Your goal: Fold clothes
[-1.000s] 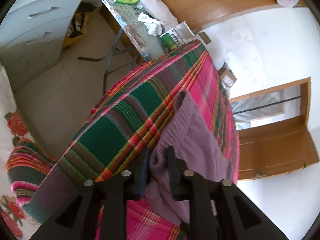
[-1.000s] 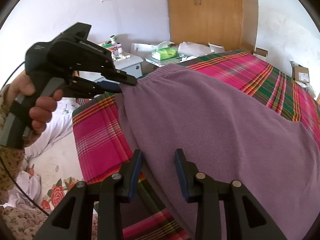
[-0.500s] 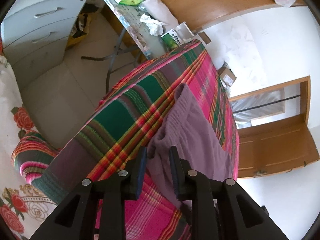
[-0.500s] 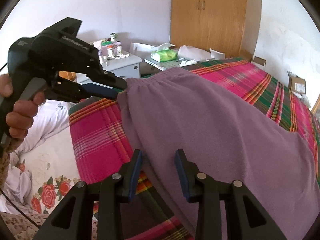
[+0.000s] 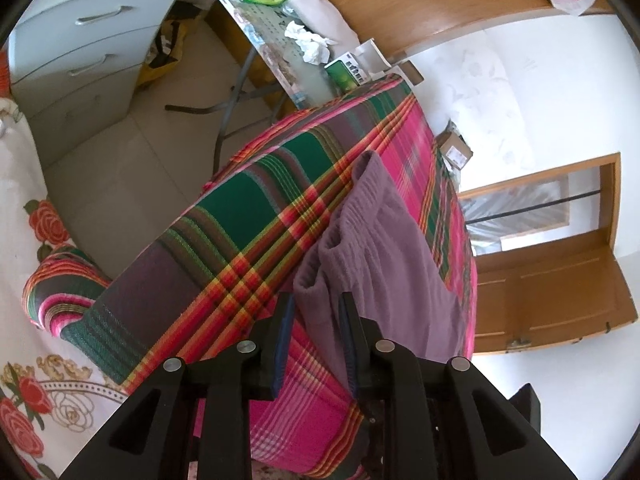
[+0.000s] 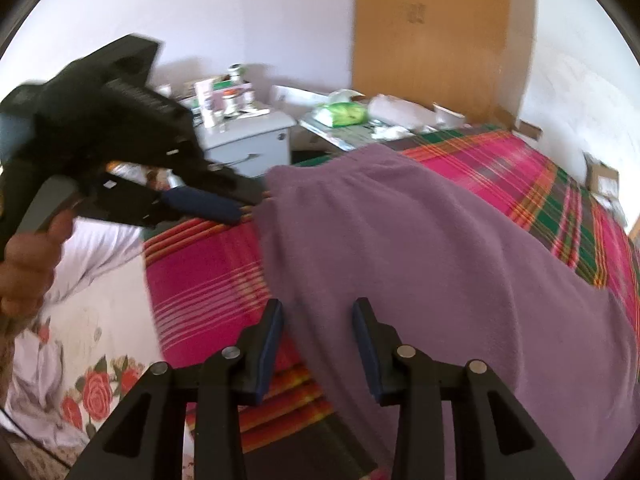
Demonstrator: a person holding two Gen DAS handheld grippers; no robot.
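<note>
A purple fleece garment (image 5: 380, 248) lies spread on a bed covered with a pink and green plaid cloth (image 5: 248, 208). Its gathered waistband corner sits between the fingers of my left gripper (image 5: 316, 316), loose against the right finger, with plaid showing beside the other pad. In the right wrist view the same left gripper (image 6: 248, 202), held by a hand (image 6: 24, 272), reaches the garment's (image 6: 440, 260) far corner. My right gripper (image 6: 318, 320) straddles the near edge. Its jaws are opening, and the pads do not press the cloth.
A folding table (image 5: 276, 40) with tissues and packets stands past the bed's end, beside a grey drawer cabinet (image 5: 80, 48). A wooden wardrobe (image 6: 432, 40) is behind, and a wooden door (image 5: 552, 280) off to the side. A floral sheet (image 6: 92, 340) hangs below the plaid.
The left jaws have spread a little, and the waistband corner that was bunched tight between them now sits looser. The right jaws have widened slightly. Both grippers have shifted a little sideways.
</note>
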